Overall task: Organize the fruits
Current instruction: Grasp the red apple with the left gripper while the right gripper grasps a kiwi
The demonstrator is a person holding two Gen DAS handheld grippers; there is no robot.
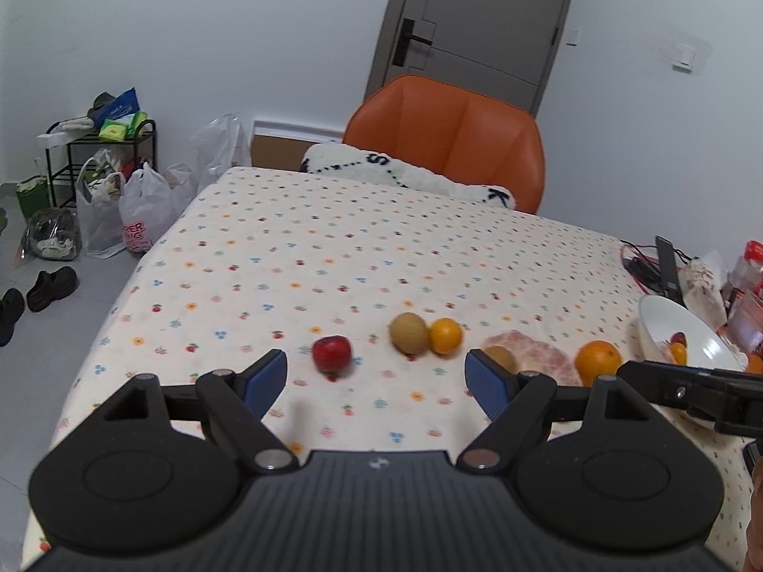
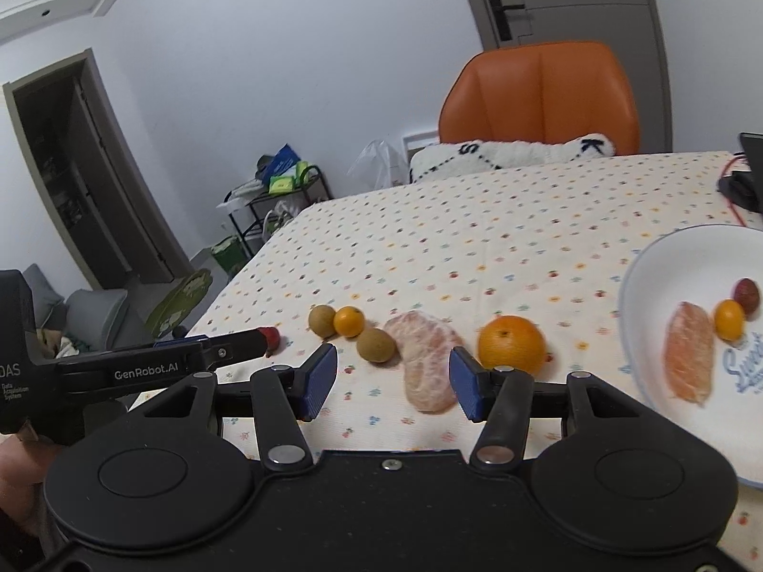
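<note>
Right wrist view: we're hovering the right gripper [image 2: 392, 385] w/ jaws released and empty, straddling the peeled citrus segment [image 2: 426, 362] lying on the bench [image 2: 477, 219]. Beside it we're seeing a whole orange [image 2: 511, 344], two brown kiwi-like fruits [image 2: 376, 344] [image 2: 322, 320], a small orange fruit [image 2: 349, 321] touching the farther brown one, and a red fruit [image 2: 271, 336] at far left. The white bowl [image 2: 639, 276] at right is already holding a second segment [image 2: 689, 352], a small orange fruit [image 2: 729, 318] and a dark red one [image 2: 746, 293].

Left wrist view: we're holding the left gripper [image 1: 376, 379] above the cloth, jaws likewise released, nothing between them, red fruit just ahead.

Handling, as we're judging it: peeled segment looks soft, light, membrane prob. easy to tear or squash, so we're favouring a gentle pinch across its thick middle, not the tapered tips. Whole orange looks firm but round, smooth-skinned, likely to roll; grip across its widest part. Most fruit is still waiting on the bench, task approx. partway.
</note>
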